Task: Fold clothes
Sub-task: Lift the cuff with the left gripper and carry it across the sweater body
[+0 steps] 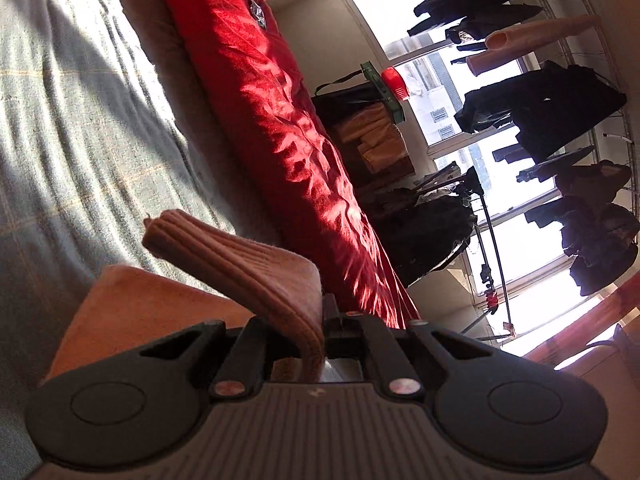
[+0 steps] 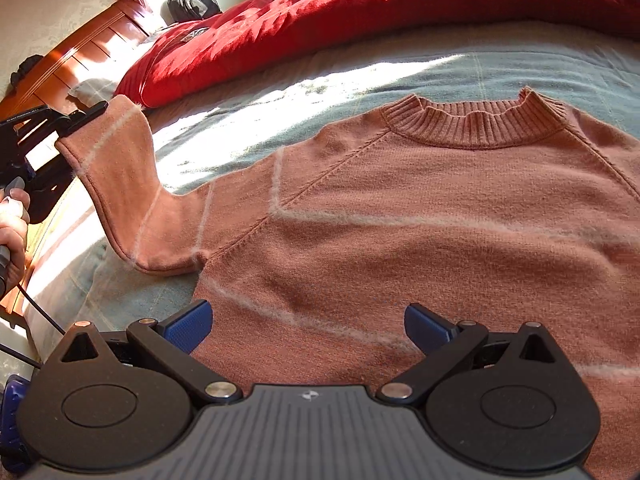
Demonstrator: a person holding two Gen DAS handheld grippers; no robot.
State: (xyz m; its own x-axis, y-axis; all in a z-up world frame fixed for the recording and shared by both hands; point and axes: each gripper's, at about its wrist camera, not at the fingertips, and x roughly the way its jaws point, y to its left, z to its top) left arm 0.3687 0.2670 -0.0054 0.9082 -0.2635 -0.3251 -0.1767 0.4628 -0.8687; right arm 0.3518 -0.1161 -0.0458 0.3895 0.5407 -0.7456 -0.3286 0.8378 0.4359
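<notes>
A pink knitted sweater [image 2: 400,208] with pale fuzzy lines lies flat on the grey-blue bedspread [image 2: 280,92], collar [image 2: 472,120] away from me. My left gripper [image 1: 316,328] is shut on the ribbed cuff of the sweater's left sleeve [image 1: 240,256]. In the right wrist view the left gripper [image 2: 80,120] holds that sleeve [image 2: 120,176] raised off the bed at the far left. My right gripper [image 2: 308,324] is open and empty, its blue pads [image 2: 188,324] spread over the sweater's lower body.
A red quilt [image 2: 360,4] lies bunched along the far side of the bed, also in the left wrist view [image 1: 272,120]. A wooden headboard [image 2: 72,60] stands at left. A window [image 1: 460,128], hanging dark clothes [image 1: 552,112] and a tripod [image 1: 488,264] are beyond.
</notes>
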